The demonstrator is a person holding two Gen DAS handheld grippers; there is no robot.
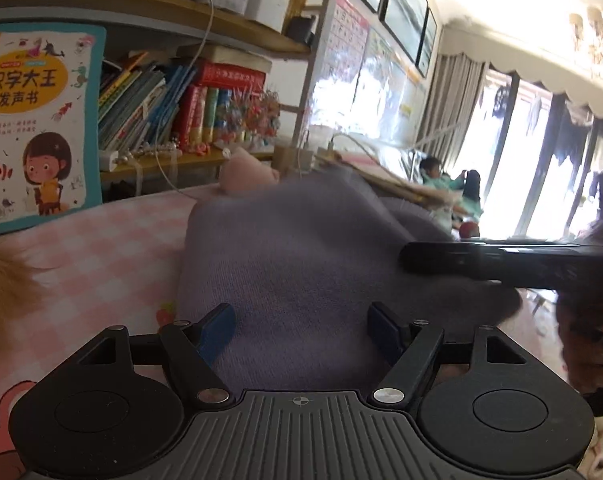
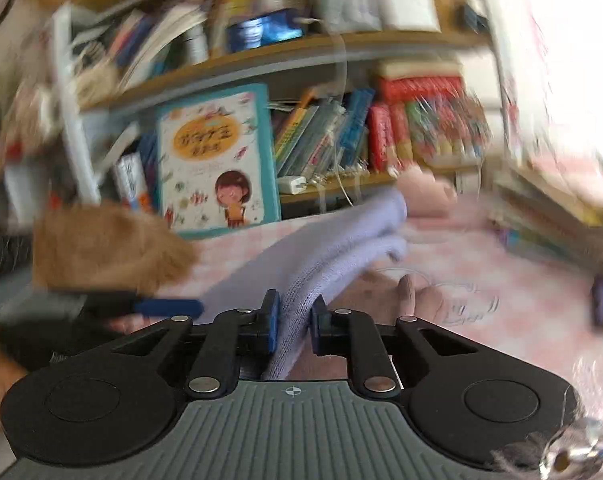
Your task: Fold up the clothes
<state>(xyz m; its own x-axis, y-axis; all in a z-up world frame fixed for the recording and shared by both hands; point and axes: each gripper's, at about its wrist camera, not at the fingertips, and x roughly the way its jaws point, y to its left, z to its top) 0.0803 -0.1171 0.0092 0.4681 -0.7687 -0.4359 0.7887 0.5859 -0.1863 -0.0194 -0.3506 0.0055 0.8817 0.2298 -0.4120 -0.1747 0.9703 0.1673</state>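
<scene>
Right tongs (image 2: pixel 294 322) clench the lilac sweater (image 2: pixel 333 248), draped ahead over the pink checked worktop (image 2: pixel 501 280). Left tongs (image 1: pixel 301 330) gape above the cloth. A picture book (image 2: pixel 217 160) and a bookshelf (image 2: pixel 285 56) stand beyond.

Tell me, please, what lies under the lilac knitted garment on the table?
The lilac knitted garment rests on a pink-and-white checked tablecloth, which shows around it. A small pink soft item sits just behind it. Whatever lies directly beneath the garment is covered and cannot be seen.
</scene>
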